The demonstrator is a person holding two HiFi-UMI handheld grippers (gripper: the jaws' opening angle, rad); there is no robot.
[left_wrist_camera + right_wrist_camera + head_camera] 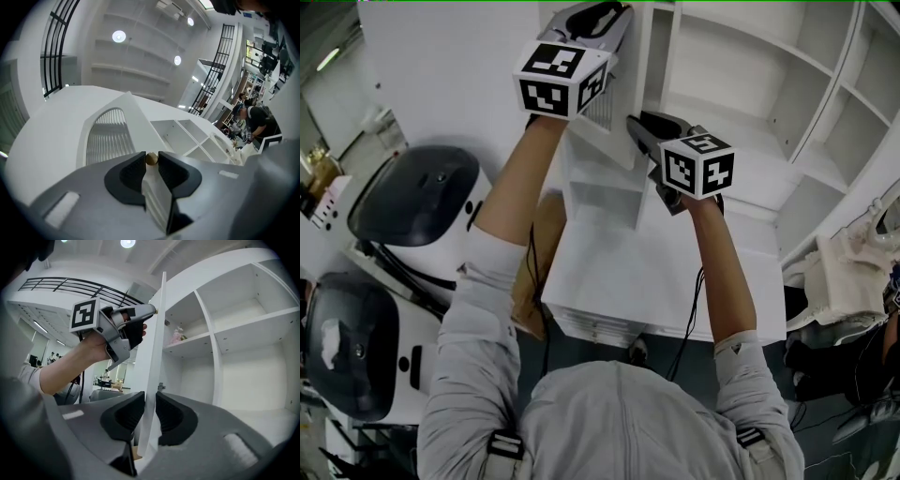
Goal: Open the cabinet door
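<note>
The white cabinet door (pixel 605 108), with an arched louvred panel (pixel 110 136), stands swung out from the open shelves (pixel 741 122). In the right gripper view the door (pixel 154 357) shows edge-on. My left gripper (pixel 619 13) is up at the small round wooden knob (pixel 151 159). Its jaws are open, and the knob sits between the fingertips (pixel 136 161) with hardly any gap. My right gripper (pixel 634 124) is lower down on the door's free edge. Its pads (pixel 133 411) press on both faces of the panel. The left gripper (pixel 149 311) also shows in that view, at the door's upper edge.
Two rounded black-and-white machines (pixel 417 197) (pixel 352 347) stand at the left. A low white unit (pixel 647 281) sits below the door, with a brown box (pixel 546 239) beside it. A small pink object (pixel 177 336) rests on a shelf. People (pixel 255 122) stand far off.
</note>
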